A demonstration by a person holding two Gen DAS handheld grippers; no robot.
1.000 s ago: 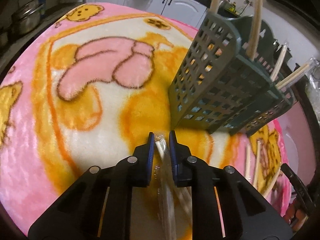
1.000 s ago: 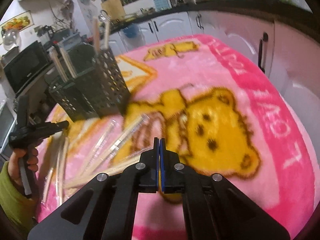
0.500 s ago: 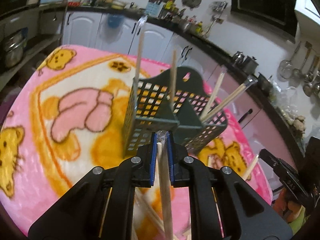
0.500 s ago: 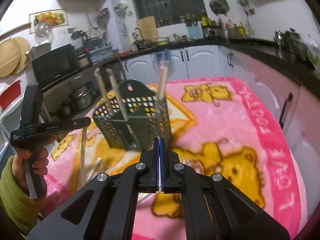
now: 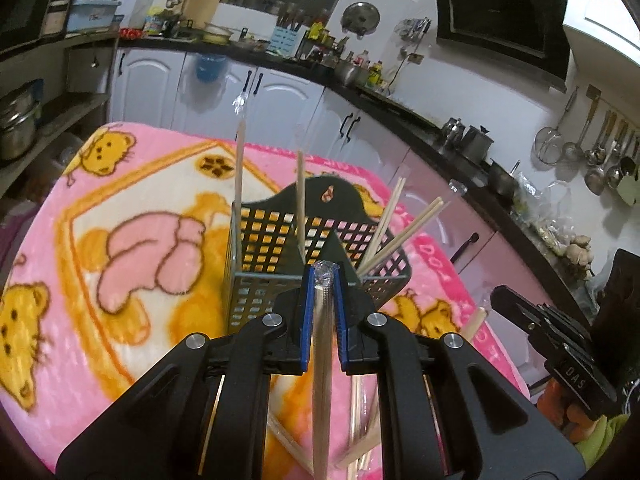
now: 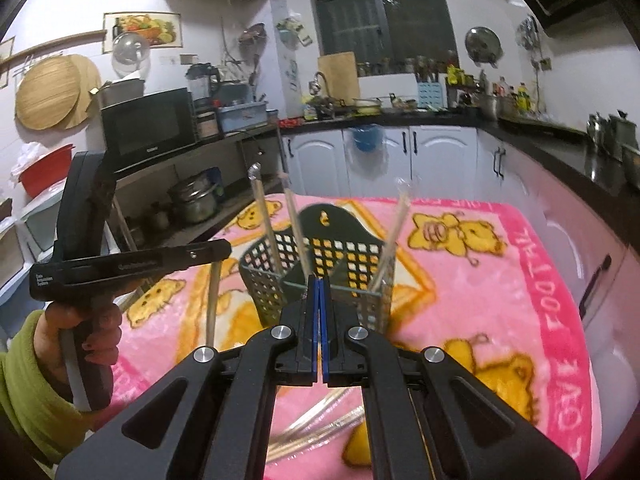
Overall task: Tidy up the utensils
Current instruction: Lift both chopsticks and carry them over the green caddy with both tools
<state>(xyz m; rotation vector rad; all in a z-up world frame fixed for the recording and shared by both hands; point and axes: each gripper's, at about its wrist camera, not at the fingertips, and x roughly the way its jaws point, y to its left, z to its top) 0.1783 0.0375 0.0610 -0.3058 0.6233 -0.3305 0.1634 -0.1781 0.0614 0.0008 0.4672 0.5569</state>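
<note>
A dark green mesh utensil basket (image 5: 272, 236) (image 6: 344, 248) stands on the pink blanket with several chopsticks upright in its compartments. My left gripper (image 5: 323, 280) (image 6: 226, 246) is shut on a clear-wrapped chopstick pair (image 5: 322, 360) (image 6: 213, 300), which hangs down from the jaws just in front of the basket's near rim. My right gripper (image 6: 319, 292) (image 5: 496, 294) has its blue pads pressed together, to the right of the basket. In the left wrist view, a wooden chopstick end (image 5: 476, 320) hangs just under its tip, seemingly held by its thin wrap.
Several loose wrapped chopsticks (image 5: 360, 420) (image 6: 320, 420) lie on the teddy-bear blanket (image 5: 120, 320) below both grippers. A hand in a green sleeve (image 6: 80, 328) holds the left gripper. White cabinets (image 6: 384, 164) and a cluttered counter run behind the table; pots (image 6: 196, 200) sit on a shelf at the left.
Both grippers rose off the blanket and tilted up, each carrying a wrapped chopstick pair. The basket, earlier above and beside them, now sits just ahead of and below the fingertips.
</note>
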